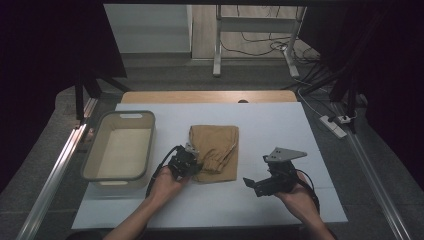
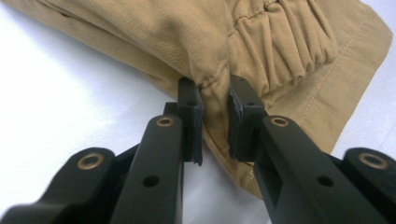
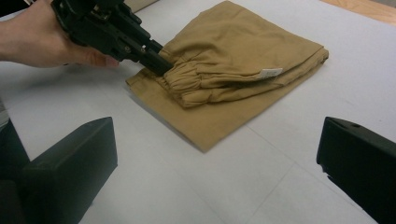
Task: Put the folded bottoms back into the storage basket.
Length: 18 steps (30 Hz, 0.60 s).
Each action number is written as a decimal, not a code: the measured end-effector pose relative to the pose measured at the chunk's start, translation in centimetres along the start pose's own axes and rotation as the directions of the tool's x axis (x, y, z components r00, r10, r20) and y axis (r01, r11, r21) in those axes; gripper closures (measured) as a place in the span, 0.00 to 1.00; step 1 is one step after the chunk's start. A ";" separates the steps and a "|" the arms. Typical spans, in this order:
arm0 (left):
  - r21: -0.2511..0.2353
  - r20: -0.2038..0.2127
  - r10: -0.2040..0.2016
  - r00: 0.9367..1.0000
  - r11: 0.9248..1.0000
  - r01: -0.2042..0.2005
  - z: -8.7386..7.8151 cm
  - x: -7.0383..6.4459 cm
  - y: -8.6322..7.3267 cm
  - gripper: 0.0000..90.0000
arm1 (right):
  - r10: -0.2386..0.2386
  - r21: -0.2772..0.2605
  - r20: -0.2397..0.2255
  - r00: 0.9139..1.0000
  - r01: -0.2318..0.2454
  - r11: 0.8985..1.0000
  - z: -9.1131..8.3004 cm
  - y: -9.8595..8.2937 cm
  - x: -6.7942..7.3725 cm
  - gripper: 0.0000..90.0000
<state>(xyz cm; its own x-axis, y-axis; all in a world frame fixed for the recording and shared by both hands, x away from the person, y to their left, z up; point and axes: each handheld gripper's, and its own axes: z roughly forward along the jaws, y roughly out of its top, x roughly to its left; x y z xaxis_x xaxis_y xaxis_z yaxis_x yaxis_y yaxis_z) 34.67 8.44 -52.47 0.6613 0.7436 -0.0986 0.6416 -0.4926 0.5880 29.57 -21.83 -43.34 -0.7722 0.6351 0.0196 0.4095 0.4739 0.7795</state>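
A folded tan garment [image 1: 216, 142] with an elastic waistband lies flat in the middle of the white table top [image 1: 280, 125]. My left gripper [image 1: 192, 161] sits at its near left corner. In the left gripper view the jaws of this gripper [image 2: 215, 121] stand close together, with a gathered fold of the tan cloth [image 2: 280, 42] pinched between the pads. From the right gripper view, that left gripper [image 3: 161, 65] noses into the waistband of the garment [image 3: 233, 60]. My right gripper [image 1: 260, 186] is held to the right of the garment, jaws wide open [image 3: 217, 154] and empty.
A pale rectangular bin [image 1: 92, 150] with nothing in it stands at the left of the table. Bare white surface lies right of the garment and along the near edge. Past the far edge are a wooden strip [image 1: 210, 96], desk legs and cables on the floor.
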 end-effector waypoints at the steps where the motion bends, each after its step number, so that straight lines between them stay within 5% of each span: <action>1: 0.000 0.000 0.000 1.000 1.000 0.000 0.0 0.0 0.0 0.86 | 0.000 0.005 0.000 1.000 0.000 1.000 0.2 0.1 -0.1 0.00; 18: 0.005 -0.002 0.005 1.000 1.000 -0.005 0.0 0.0 0.1 0.85 | 0.017 0.019 -0.011 1.000 -0.017 1.000 3.5 2.1 -2.3 0.00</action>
<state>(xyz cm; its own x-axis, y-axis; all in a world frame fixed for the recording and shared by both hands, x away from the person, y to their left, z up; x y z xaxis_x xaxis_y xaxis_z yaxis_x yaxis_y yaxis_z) 34.70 8.41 -52.42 0.6636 0.7422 -0.0942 0.6403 -0.4983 0.5845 33.90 -20.18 -43.91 -0.7703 0.6365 0.0394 0.4316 0.4748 0.7670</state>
